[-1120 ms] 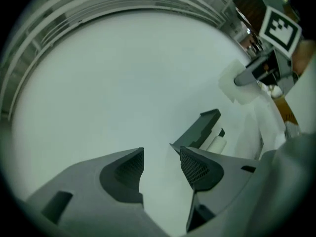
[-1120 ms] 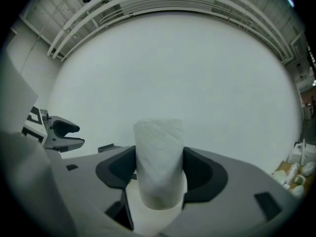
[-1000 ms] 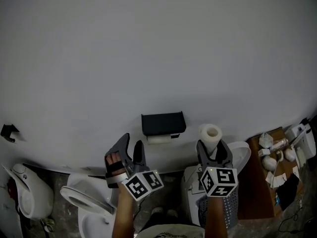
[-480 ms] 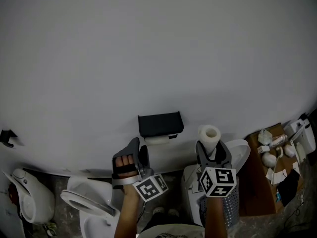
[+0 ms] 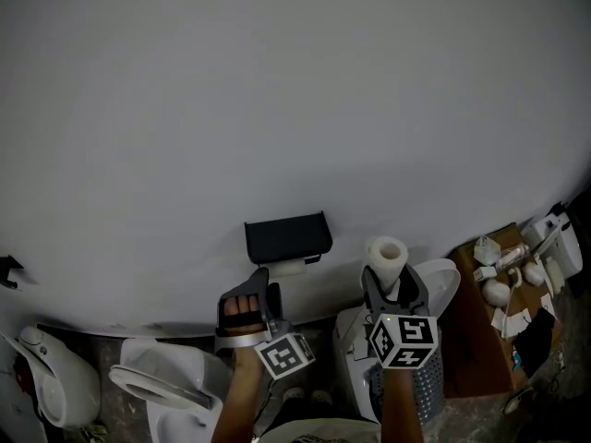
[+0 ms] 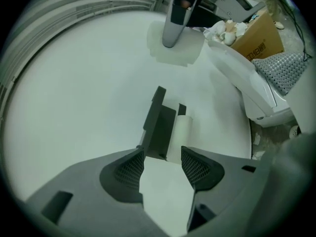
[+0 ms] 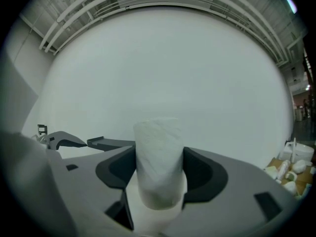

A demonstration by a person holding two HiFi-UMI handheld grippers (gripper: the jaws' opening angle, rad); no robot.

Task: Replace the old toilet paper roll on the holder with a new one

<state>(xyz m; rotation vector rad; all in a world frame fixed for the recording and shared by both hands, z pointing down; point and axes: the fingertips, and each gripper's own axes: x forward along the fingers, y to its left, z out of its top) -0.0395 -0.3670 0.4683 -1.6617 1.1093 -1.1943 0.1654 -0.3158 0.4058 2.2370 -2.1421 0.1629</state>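
1. Head view frames, compared over the last second, show that the left gripper (image 5: 266,284) has been carried rightward toward the holder (image 5: 287,236). Its tips are now placed just below the old roll (image 5: 288,267), where earlier they were held off to one side.
2. In the left gripper view, the jaws are seen spread apart with nothing between them. The holder (image 6: 160,127) is framed straight ahead beyond the gap. The old roll (image 6: 180,132) is found just past the tip of the right-hand jaw, not yet between the pads. Whether any tip is touching it cannot be told.
3. The approach is therefore judged nearly complete. The old roll is still mounted, no grasp has been made, and a small shift is likely needed to bring the roll into the gap.
4. The right gripper (image 5: 391,284) has been kept in place, well apart from the holder. Its jaws are pressed onto the new roll (image 7: 158,157), which is held upright and sticks out past both jaw tips.
5. The left hand (image 5: 242,307) is now turned so that its fingers are shown from above, with the jaws aimed up at the wall (image 5: 277,81). The right gripper is held upright, with its marker cube (image 5: 404,340) faced toward the head camera.
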